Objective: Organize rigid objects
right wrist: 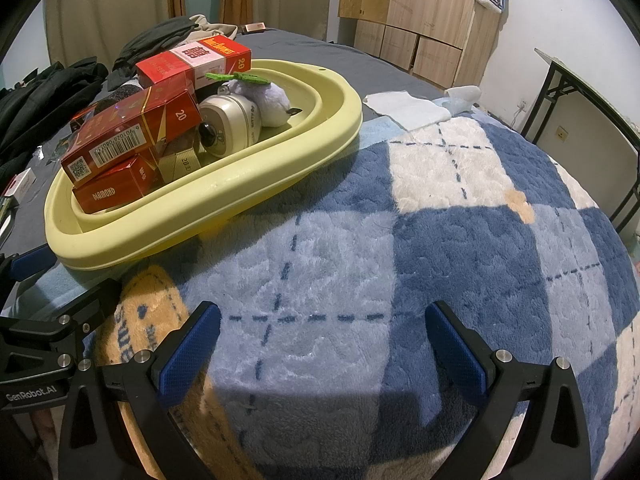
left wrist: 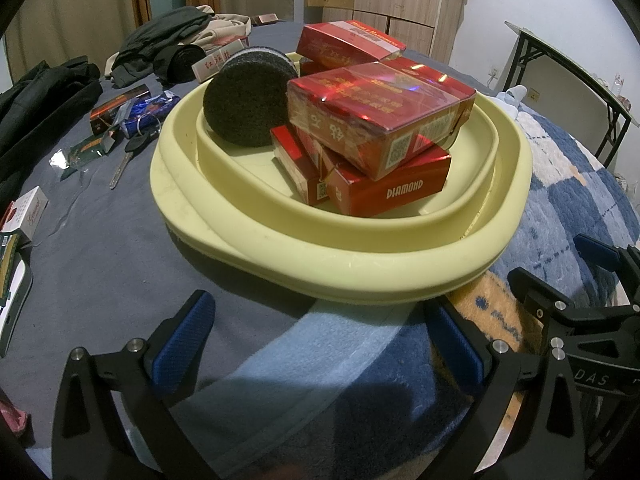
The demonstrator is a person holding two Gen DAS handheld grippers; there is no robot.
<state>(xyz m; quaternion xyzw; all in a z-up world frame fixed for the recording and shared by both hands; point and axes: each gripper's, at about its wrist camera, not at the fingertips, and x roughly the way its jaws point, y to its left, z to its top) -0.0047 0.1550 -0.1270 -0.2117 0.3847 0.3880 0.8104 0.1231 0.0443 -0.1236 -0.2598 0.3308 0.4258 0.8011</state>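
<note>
Both grippers hover low over the bed, jaws spread wide and holding nothing: left gripper above a pale blue blanket edge, right gripper above the blue-and-white checked blanket. Blue ribbed pads line the fingers. Right wrist view shows "GenRobot.AI" printed on the other gripper's body at lower left; left wrist view shows part of "DAS" on the neighbour at lower right. Just ahead sits a pale yellow basin, resting partly on the blanket, partly on the grey sheet. Basin holds a pile of red cartons. Lowest carton reads "DIAMOND" in white. Cellophane-wrapped carton lies tilted on top of it, gold lettering too blurred to read, QR code on its end. From the right wrist view that carton shows a barcode, partly legible digits, and "20" on its end. Another red-and-white carton at the back, also marked "20". Black round sponge leans upright against the cartons. Small silver clock lies on its side in the basin, touching a lilac plush toy with green leaves. Outside the basin, on the sheet to the left: a key, a dark box, a blue wrapper, a white pack with script I cannot read surely. Dark clothes heaped beyond. Folded white cloth lies right of the basin.
</note>
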